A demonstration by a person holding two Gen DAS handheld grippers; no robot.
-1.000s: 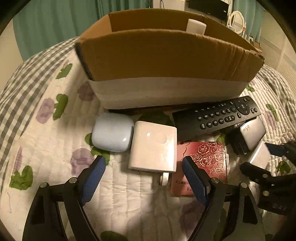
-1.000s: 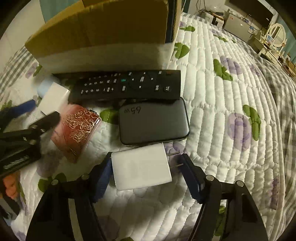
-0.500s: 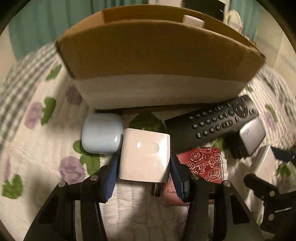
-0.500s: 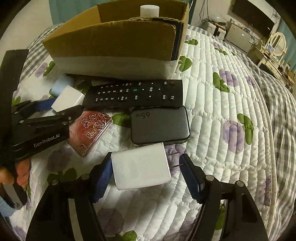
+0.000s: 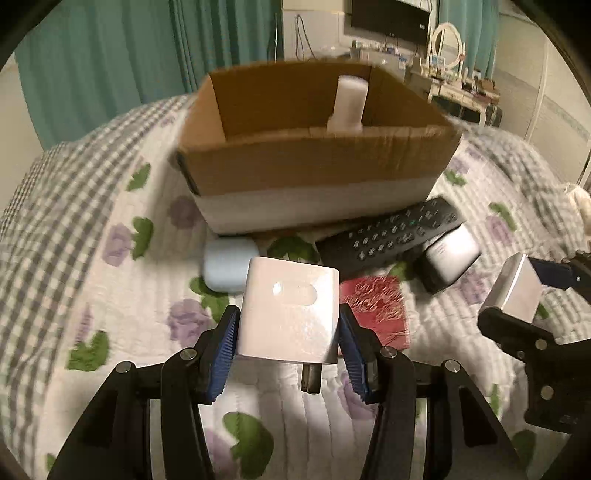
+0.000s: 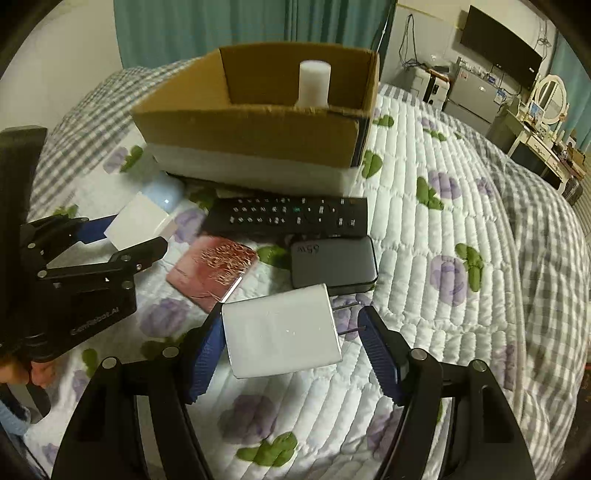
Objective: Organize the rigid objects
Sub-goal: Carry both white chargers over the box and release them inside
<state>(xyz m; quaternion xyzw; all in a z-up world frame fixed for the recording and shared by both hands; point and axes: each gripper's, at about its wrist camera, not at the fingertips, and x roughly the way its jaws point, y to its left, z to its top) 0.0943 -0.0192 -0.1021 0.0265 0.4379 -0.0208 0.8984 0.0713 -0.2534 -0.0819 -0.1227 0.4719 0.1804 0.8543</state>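
My left gripper (image 5: 288, 343) is shut on a white square charger (image 5: 290, 314) and holds it above the quilt, in front of the cardboard box (image 5: 314, 170). My right gripper (image 6: 291, 343) is shut on a white plug adapter (image 6: 280, 334), its prongs pointing right, also lifted; it shows at the right of the left wrist view (image 5: 515, 291). On the quilt lie a black remote (image 6: 291, 218), a grey 65W power brick (image 6: 334, 264), a red rose-patterned case (image 6: 212, 271) and a pale blue earbud case (image 5: 229, 267). A white bottle (image 6: 314, 85) stands in the box.
The quilted bed cover (image 6: 424, 221) with flower print spreads to the right. Teal curtains (image 6: 221, 26) hang behind the box. A TV (image 6: 500, 44) and a dresser with mirror (image 6: 546, 110) stand far right.
My left gripper closed on the white charger and lifted it off the quilt. My right gripper rose with the plug adapter. Both views pulled back and up from the box.
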